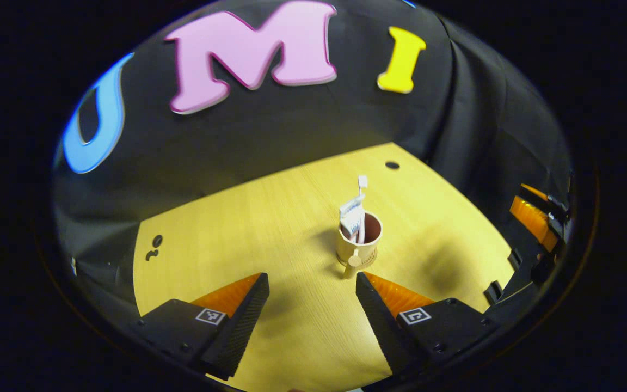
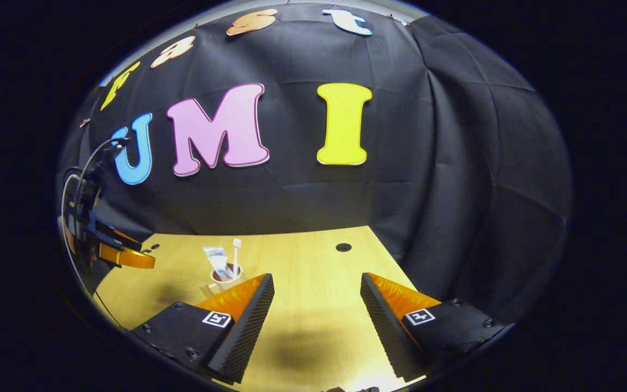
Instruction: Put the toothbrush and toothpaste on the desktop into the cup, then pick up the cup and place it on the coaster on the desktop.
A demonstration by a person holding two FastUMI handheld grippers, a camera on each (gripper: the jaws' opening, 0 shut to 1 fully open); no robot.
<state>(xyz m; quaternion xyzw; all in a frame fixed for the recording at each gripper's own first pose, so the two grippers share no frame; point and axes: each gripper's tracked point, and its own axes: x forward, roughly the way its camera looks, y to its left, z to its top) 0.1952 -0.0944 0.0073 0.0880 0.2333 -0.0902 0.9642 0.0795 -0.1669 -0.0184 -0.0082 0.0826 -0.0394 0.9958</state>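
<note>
The cup (image 1: pixel 359 241), with toothbrush (image 1: pixel 361 188) and toothpaste (image 1: pixel 351 213) already standing inside, sits on the coaster (image 1: pixel 368 261) just ahead of the left gripper (image 1: pixel 312 296), whose fingers are apart and empty. The right gripper (image 2: pixel 317 296) is also spread wide. The task looks finished; next both only need retreating.

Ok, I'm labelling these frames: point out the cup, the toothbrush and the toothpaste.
cup (image 1: pixel 352 251), left gripper view, on its outer wall.
toothbrush (image 1: pixel 362 182), left gripper view, on its head.
toothpaste (image 2: pixel 216 257), right gripper view, on the tube's upper end.
</note>
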